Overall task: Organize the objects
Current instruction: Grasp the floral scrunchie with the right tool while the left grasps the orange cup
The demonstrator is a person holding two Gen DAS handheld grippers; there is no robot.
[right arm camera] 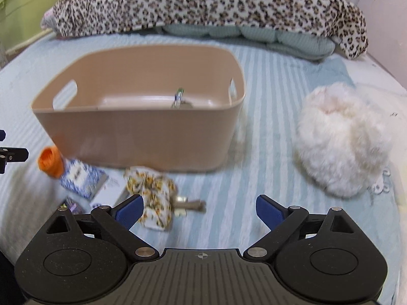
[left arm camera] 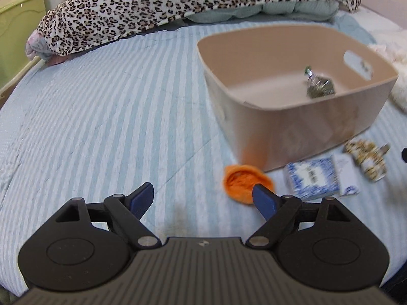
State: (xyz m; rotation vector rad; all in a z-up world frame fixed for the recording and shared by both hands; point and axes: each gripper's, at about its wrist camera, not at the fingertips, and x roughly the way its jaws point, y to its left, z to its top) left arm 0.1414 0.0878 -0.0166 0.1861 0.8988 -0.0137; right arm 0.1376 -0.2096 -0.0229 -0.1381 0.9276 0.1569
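Observation:
A beige plastic bin (left arm camera: 300, 124) (right arm camera: 142, 137) stands on the striped bed and holds one small green packet (left arm camera: 319, 86) (right arm camera: 179, 101). In front of it lie an orange cloth item (left arm camera: 243, 180) (right arm camera: 49, 162), a blue-and-white patterned box (left arm camera: 313, 178) (right arm camera: 81, 178) and a yellow floral bundle (left arm camera: 366, 156) (right arm camera: 152, 198). My left gripper (left arm camera: 203, 199) is open and empty, low over the bed, left of the orange item. My right gripper (right arm camera: 199, 211) is open and empty, its left finger beside the floral bundle.
A leopard-print blanket (left arm camera: 178, 2) (right arm camera: 203, 2) over pale green bedding lies at the back of the bed. A fluffy white item (right arm camera: 343, 137) lies right of the bin. A green cabinet (left arm camera: 17, 30) stands at the far left.

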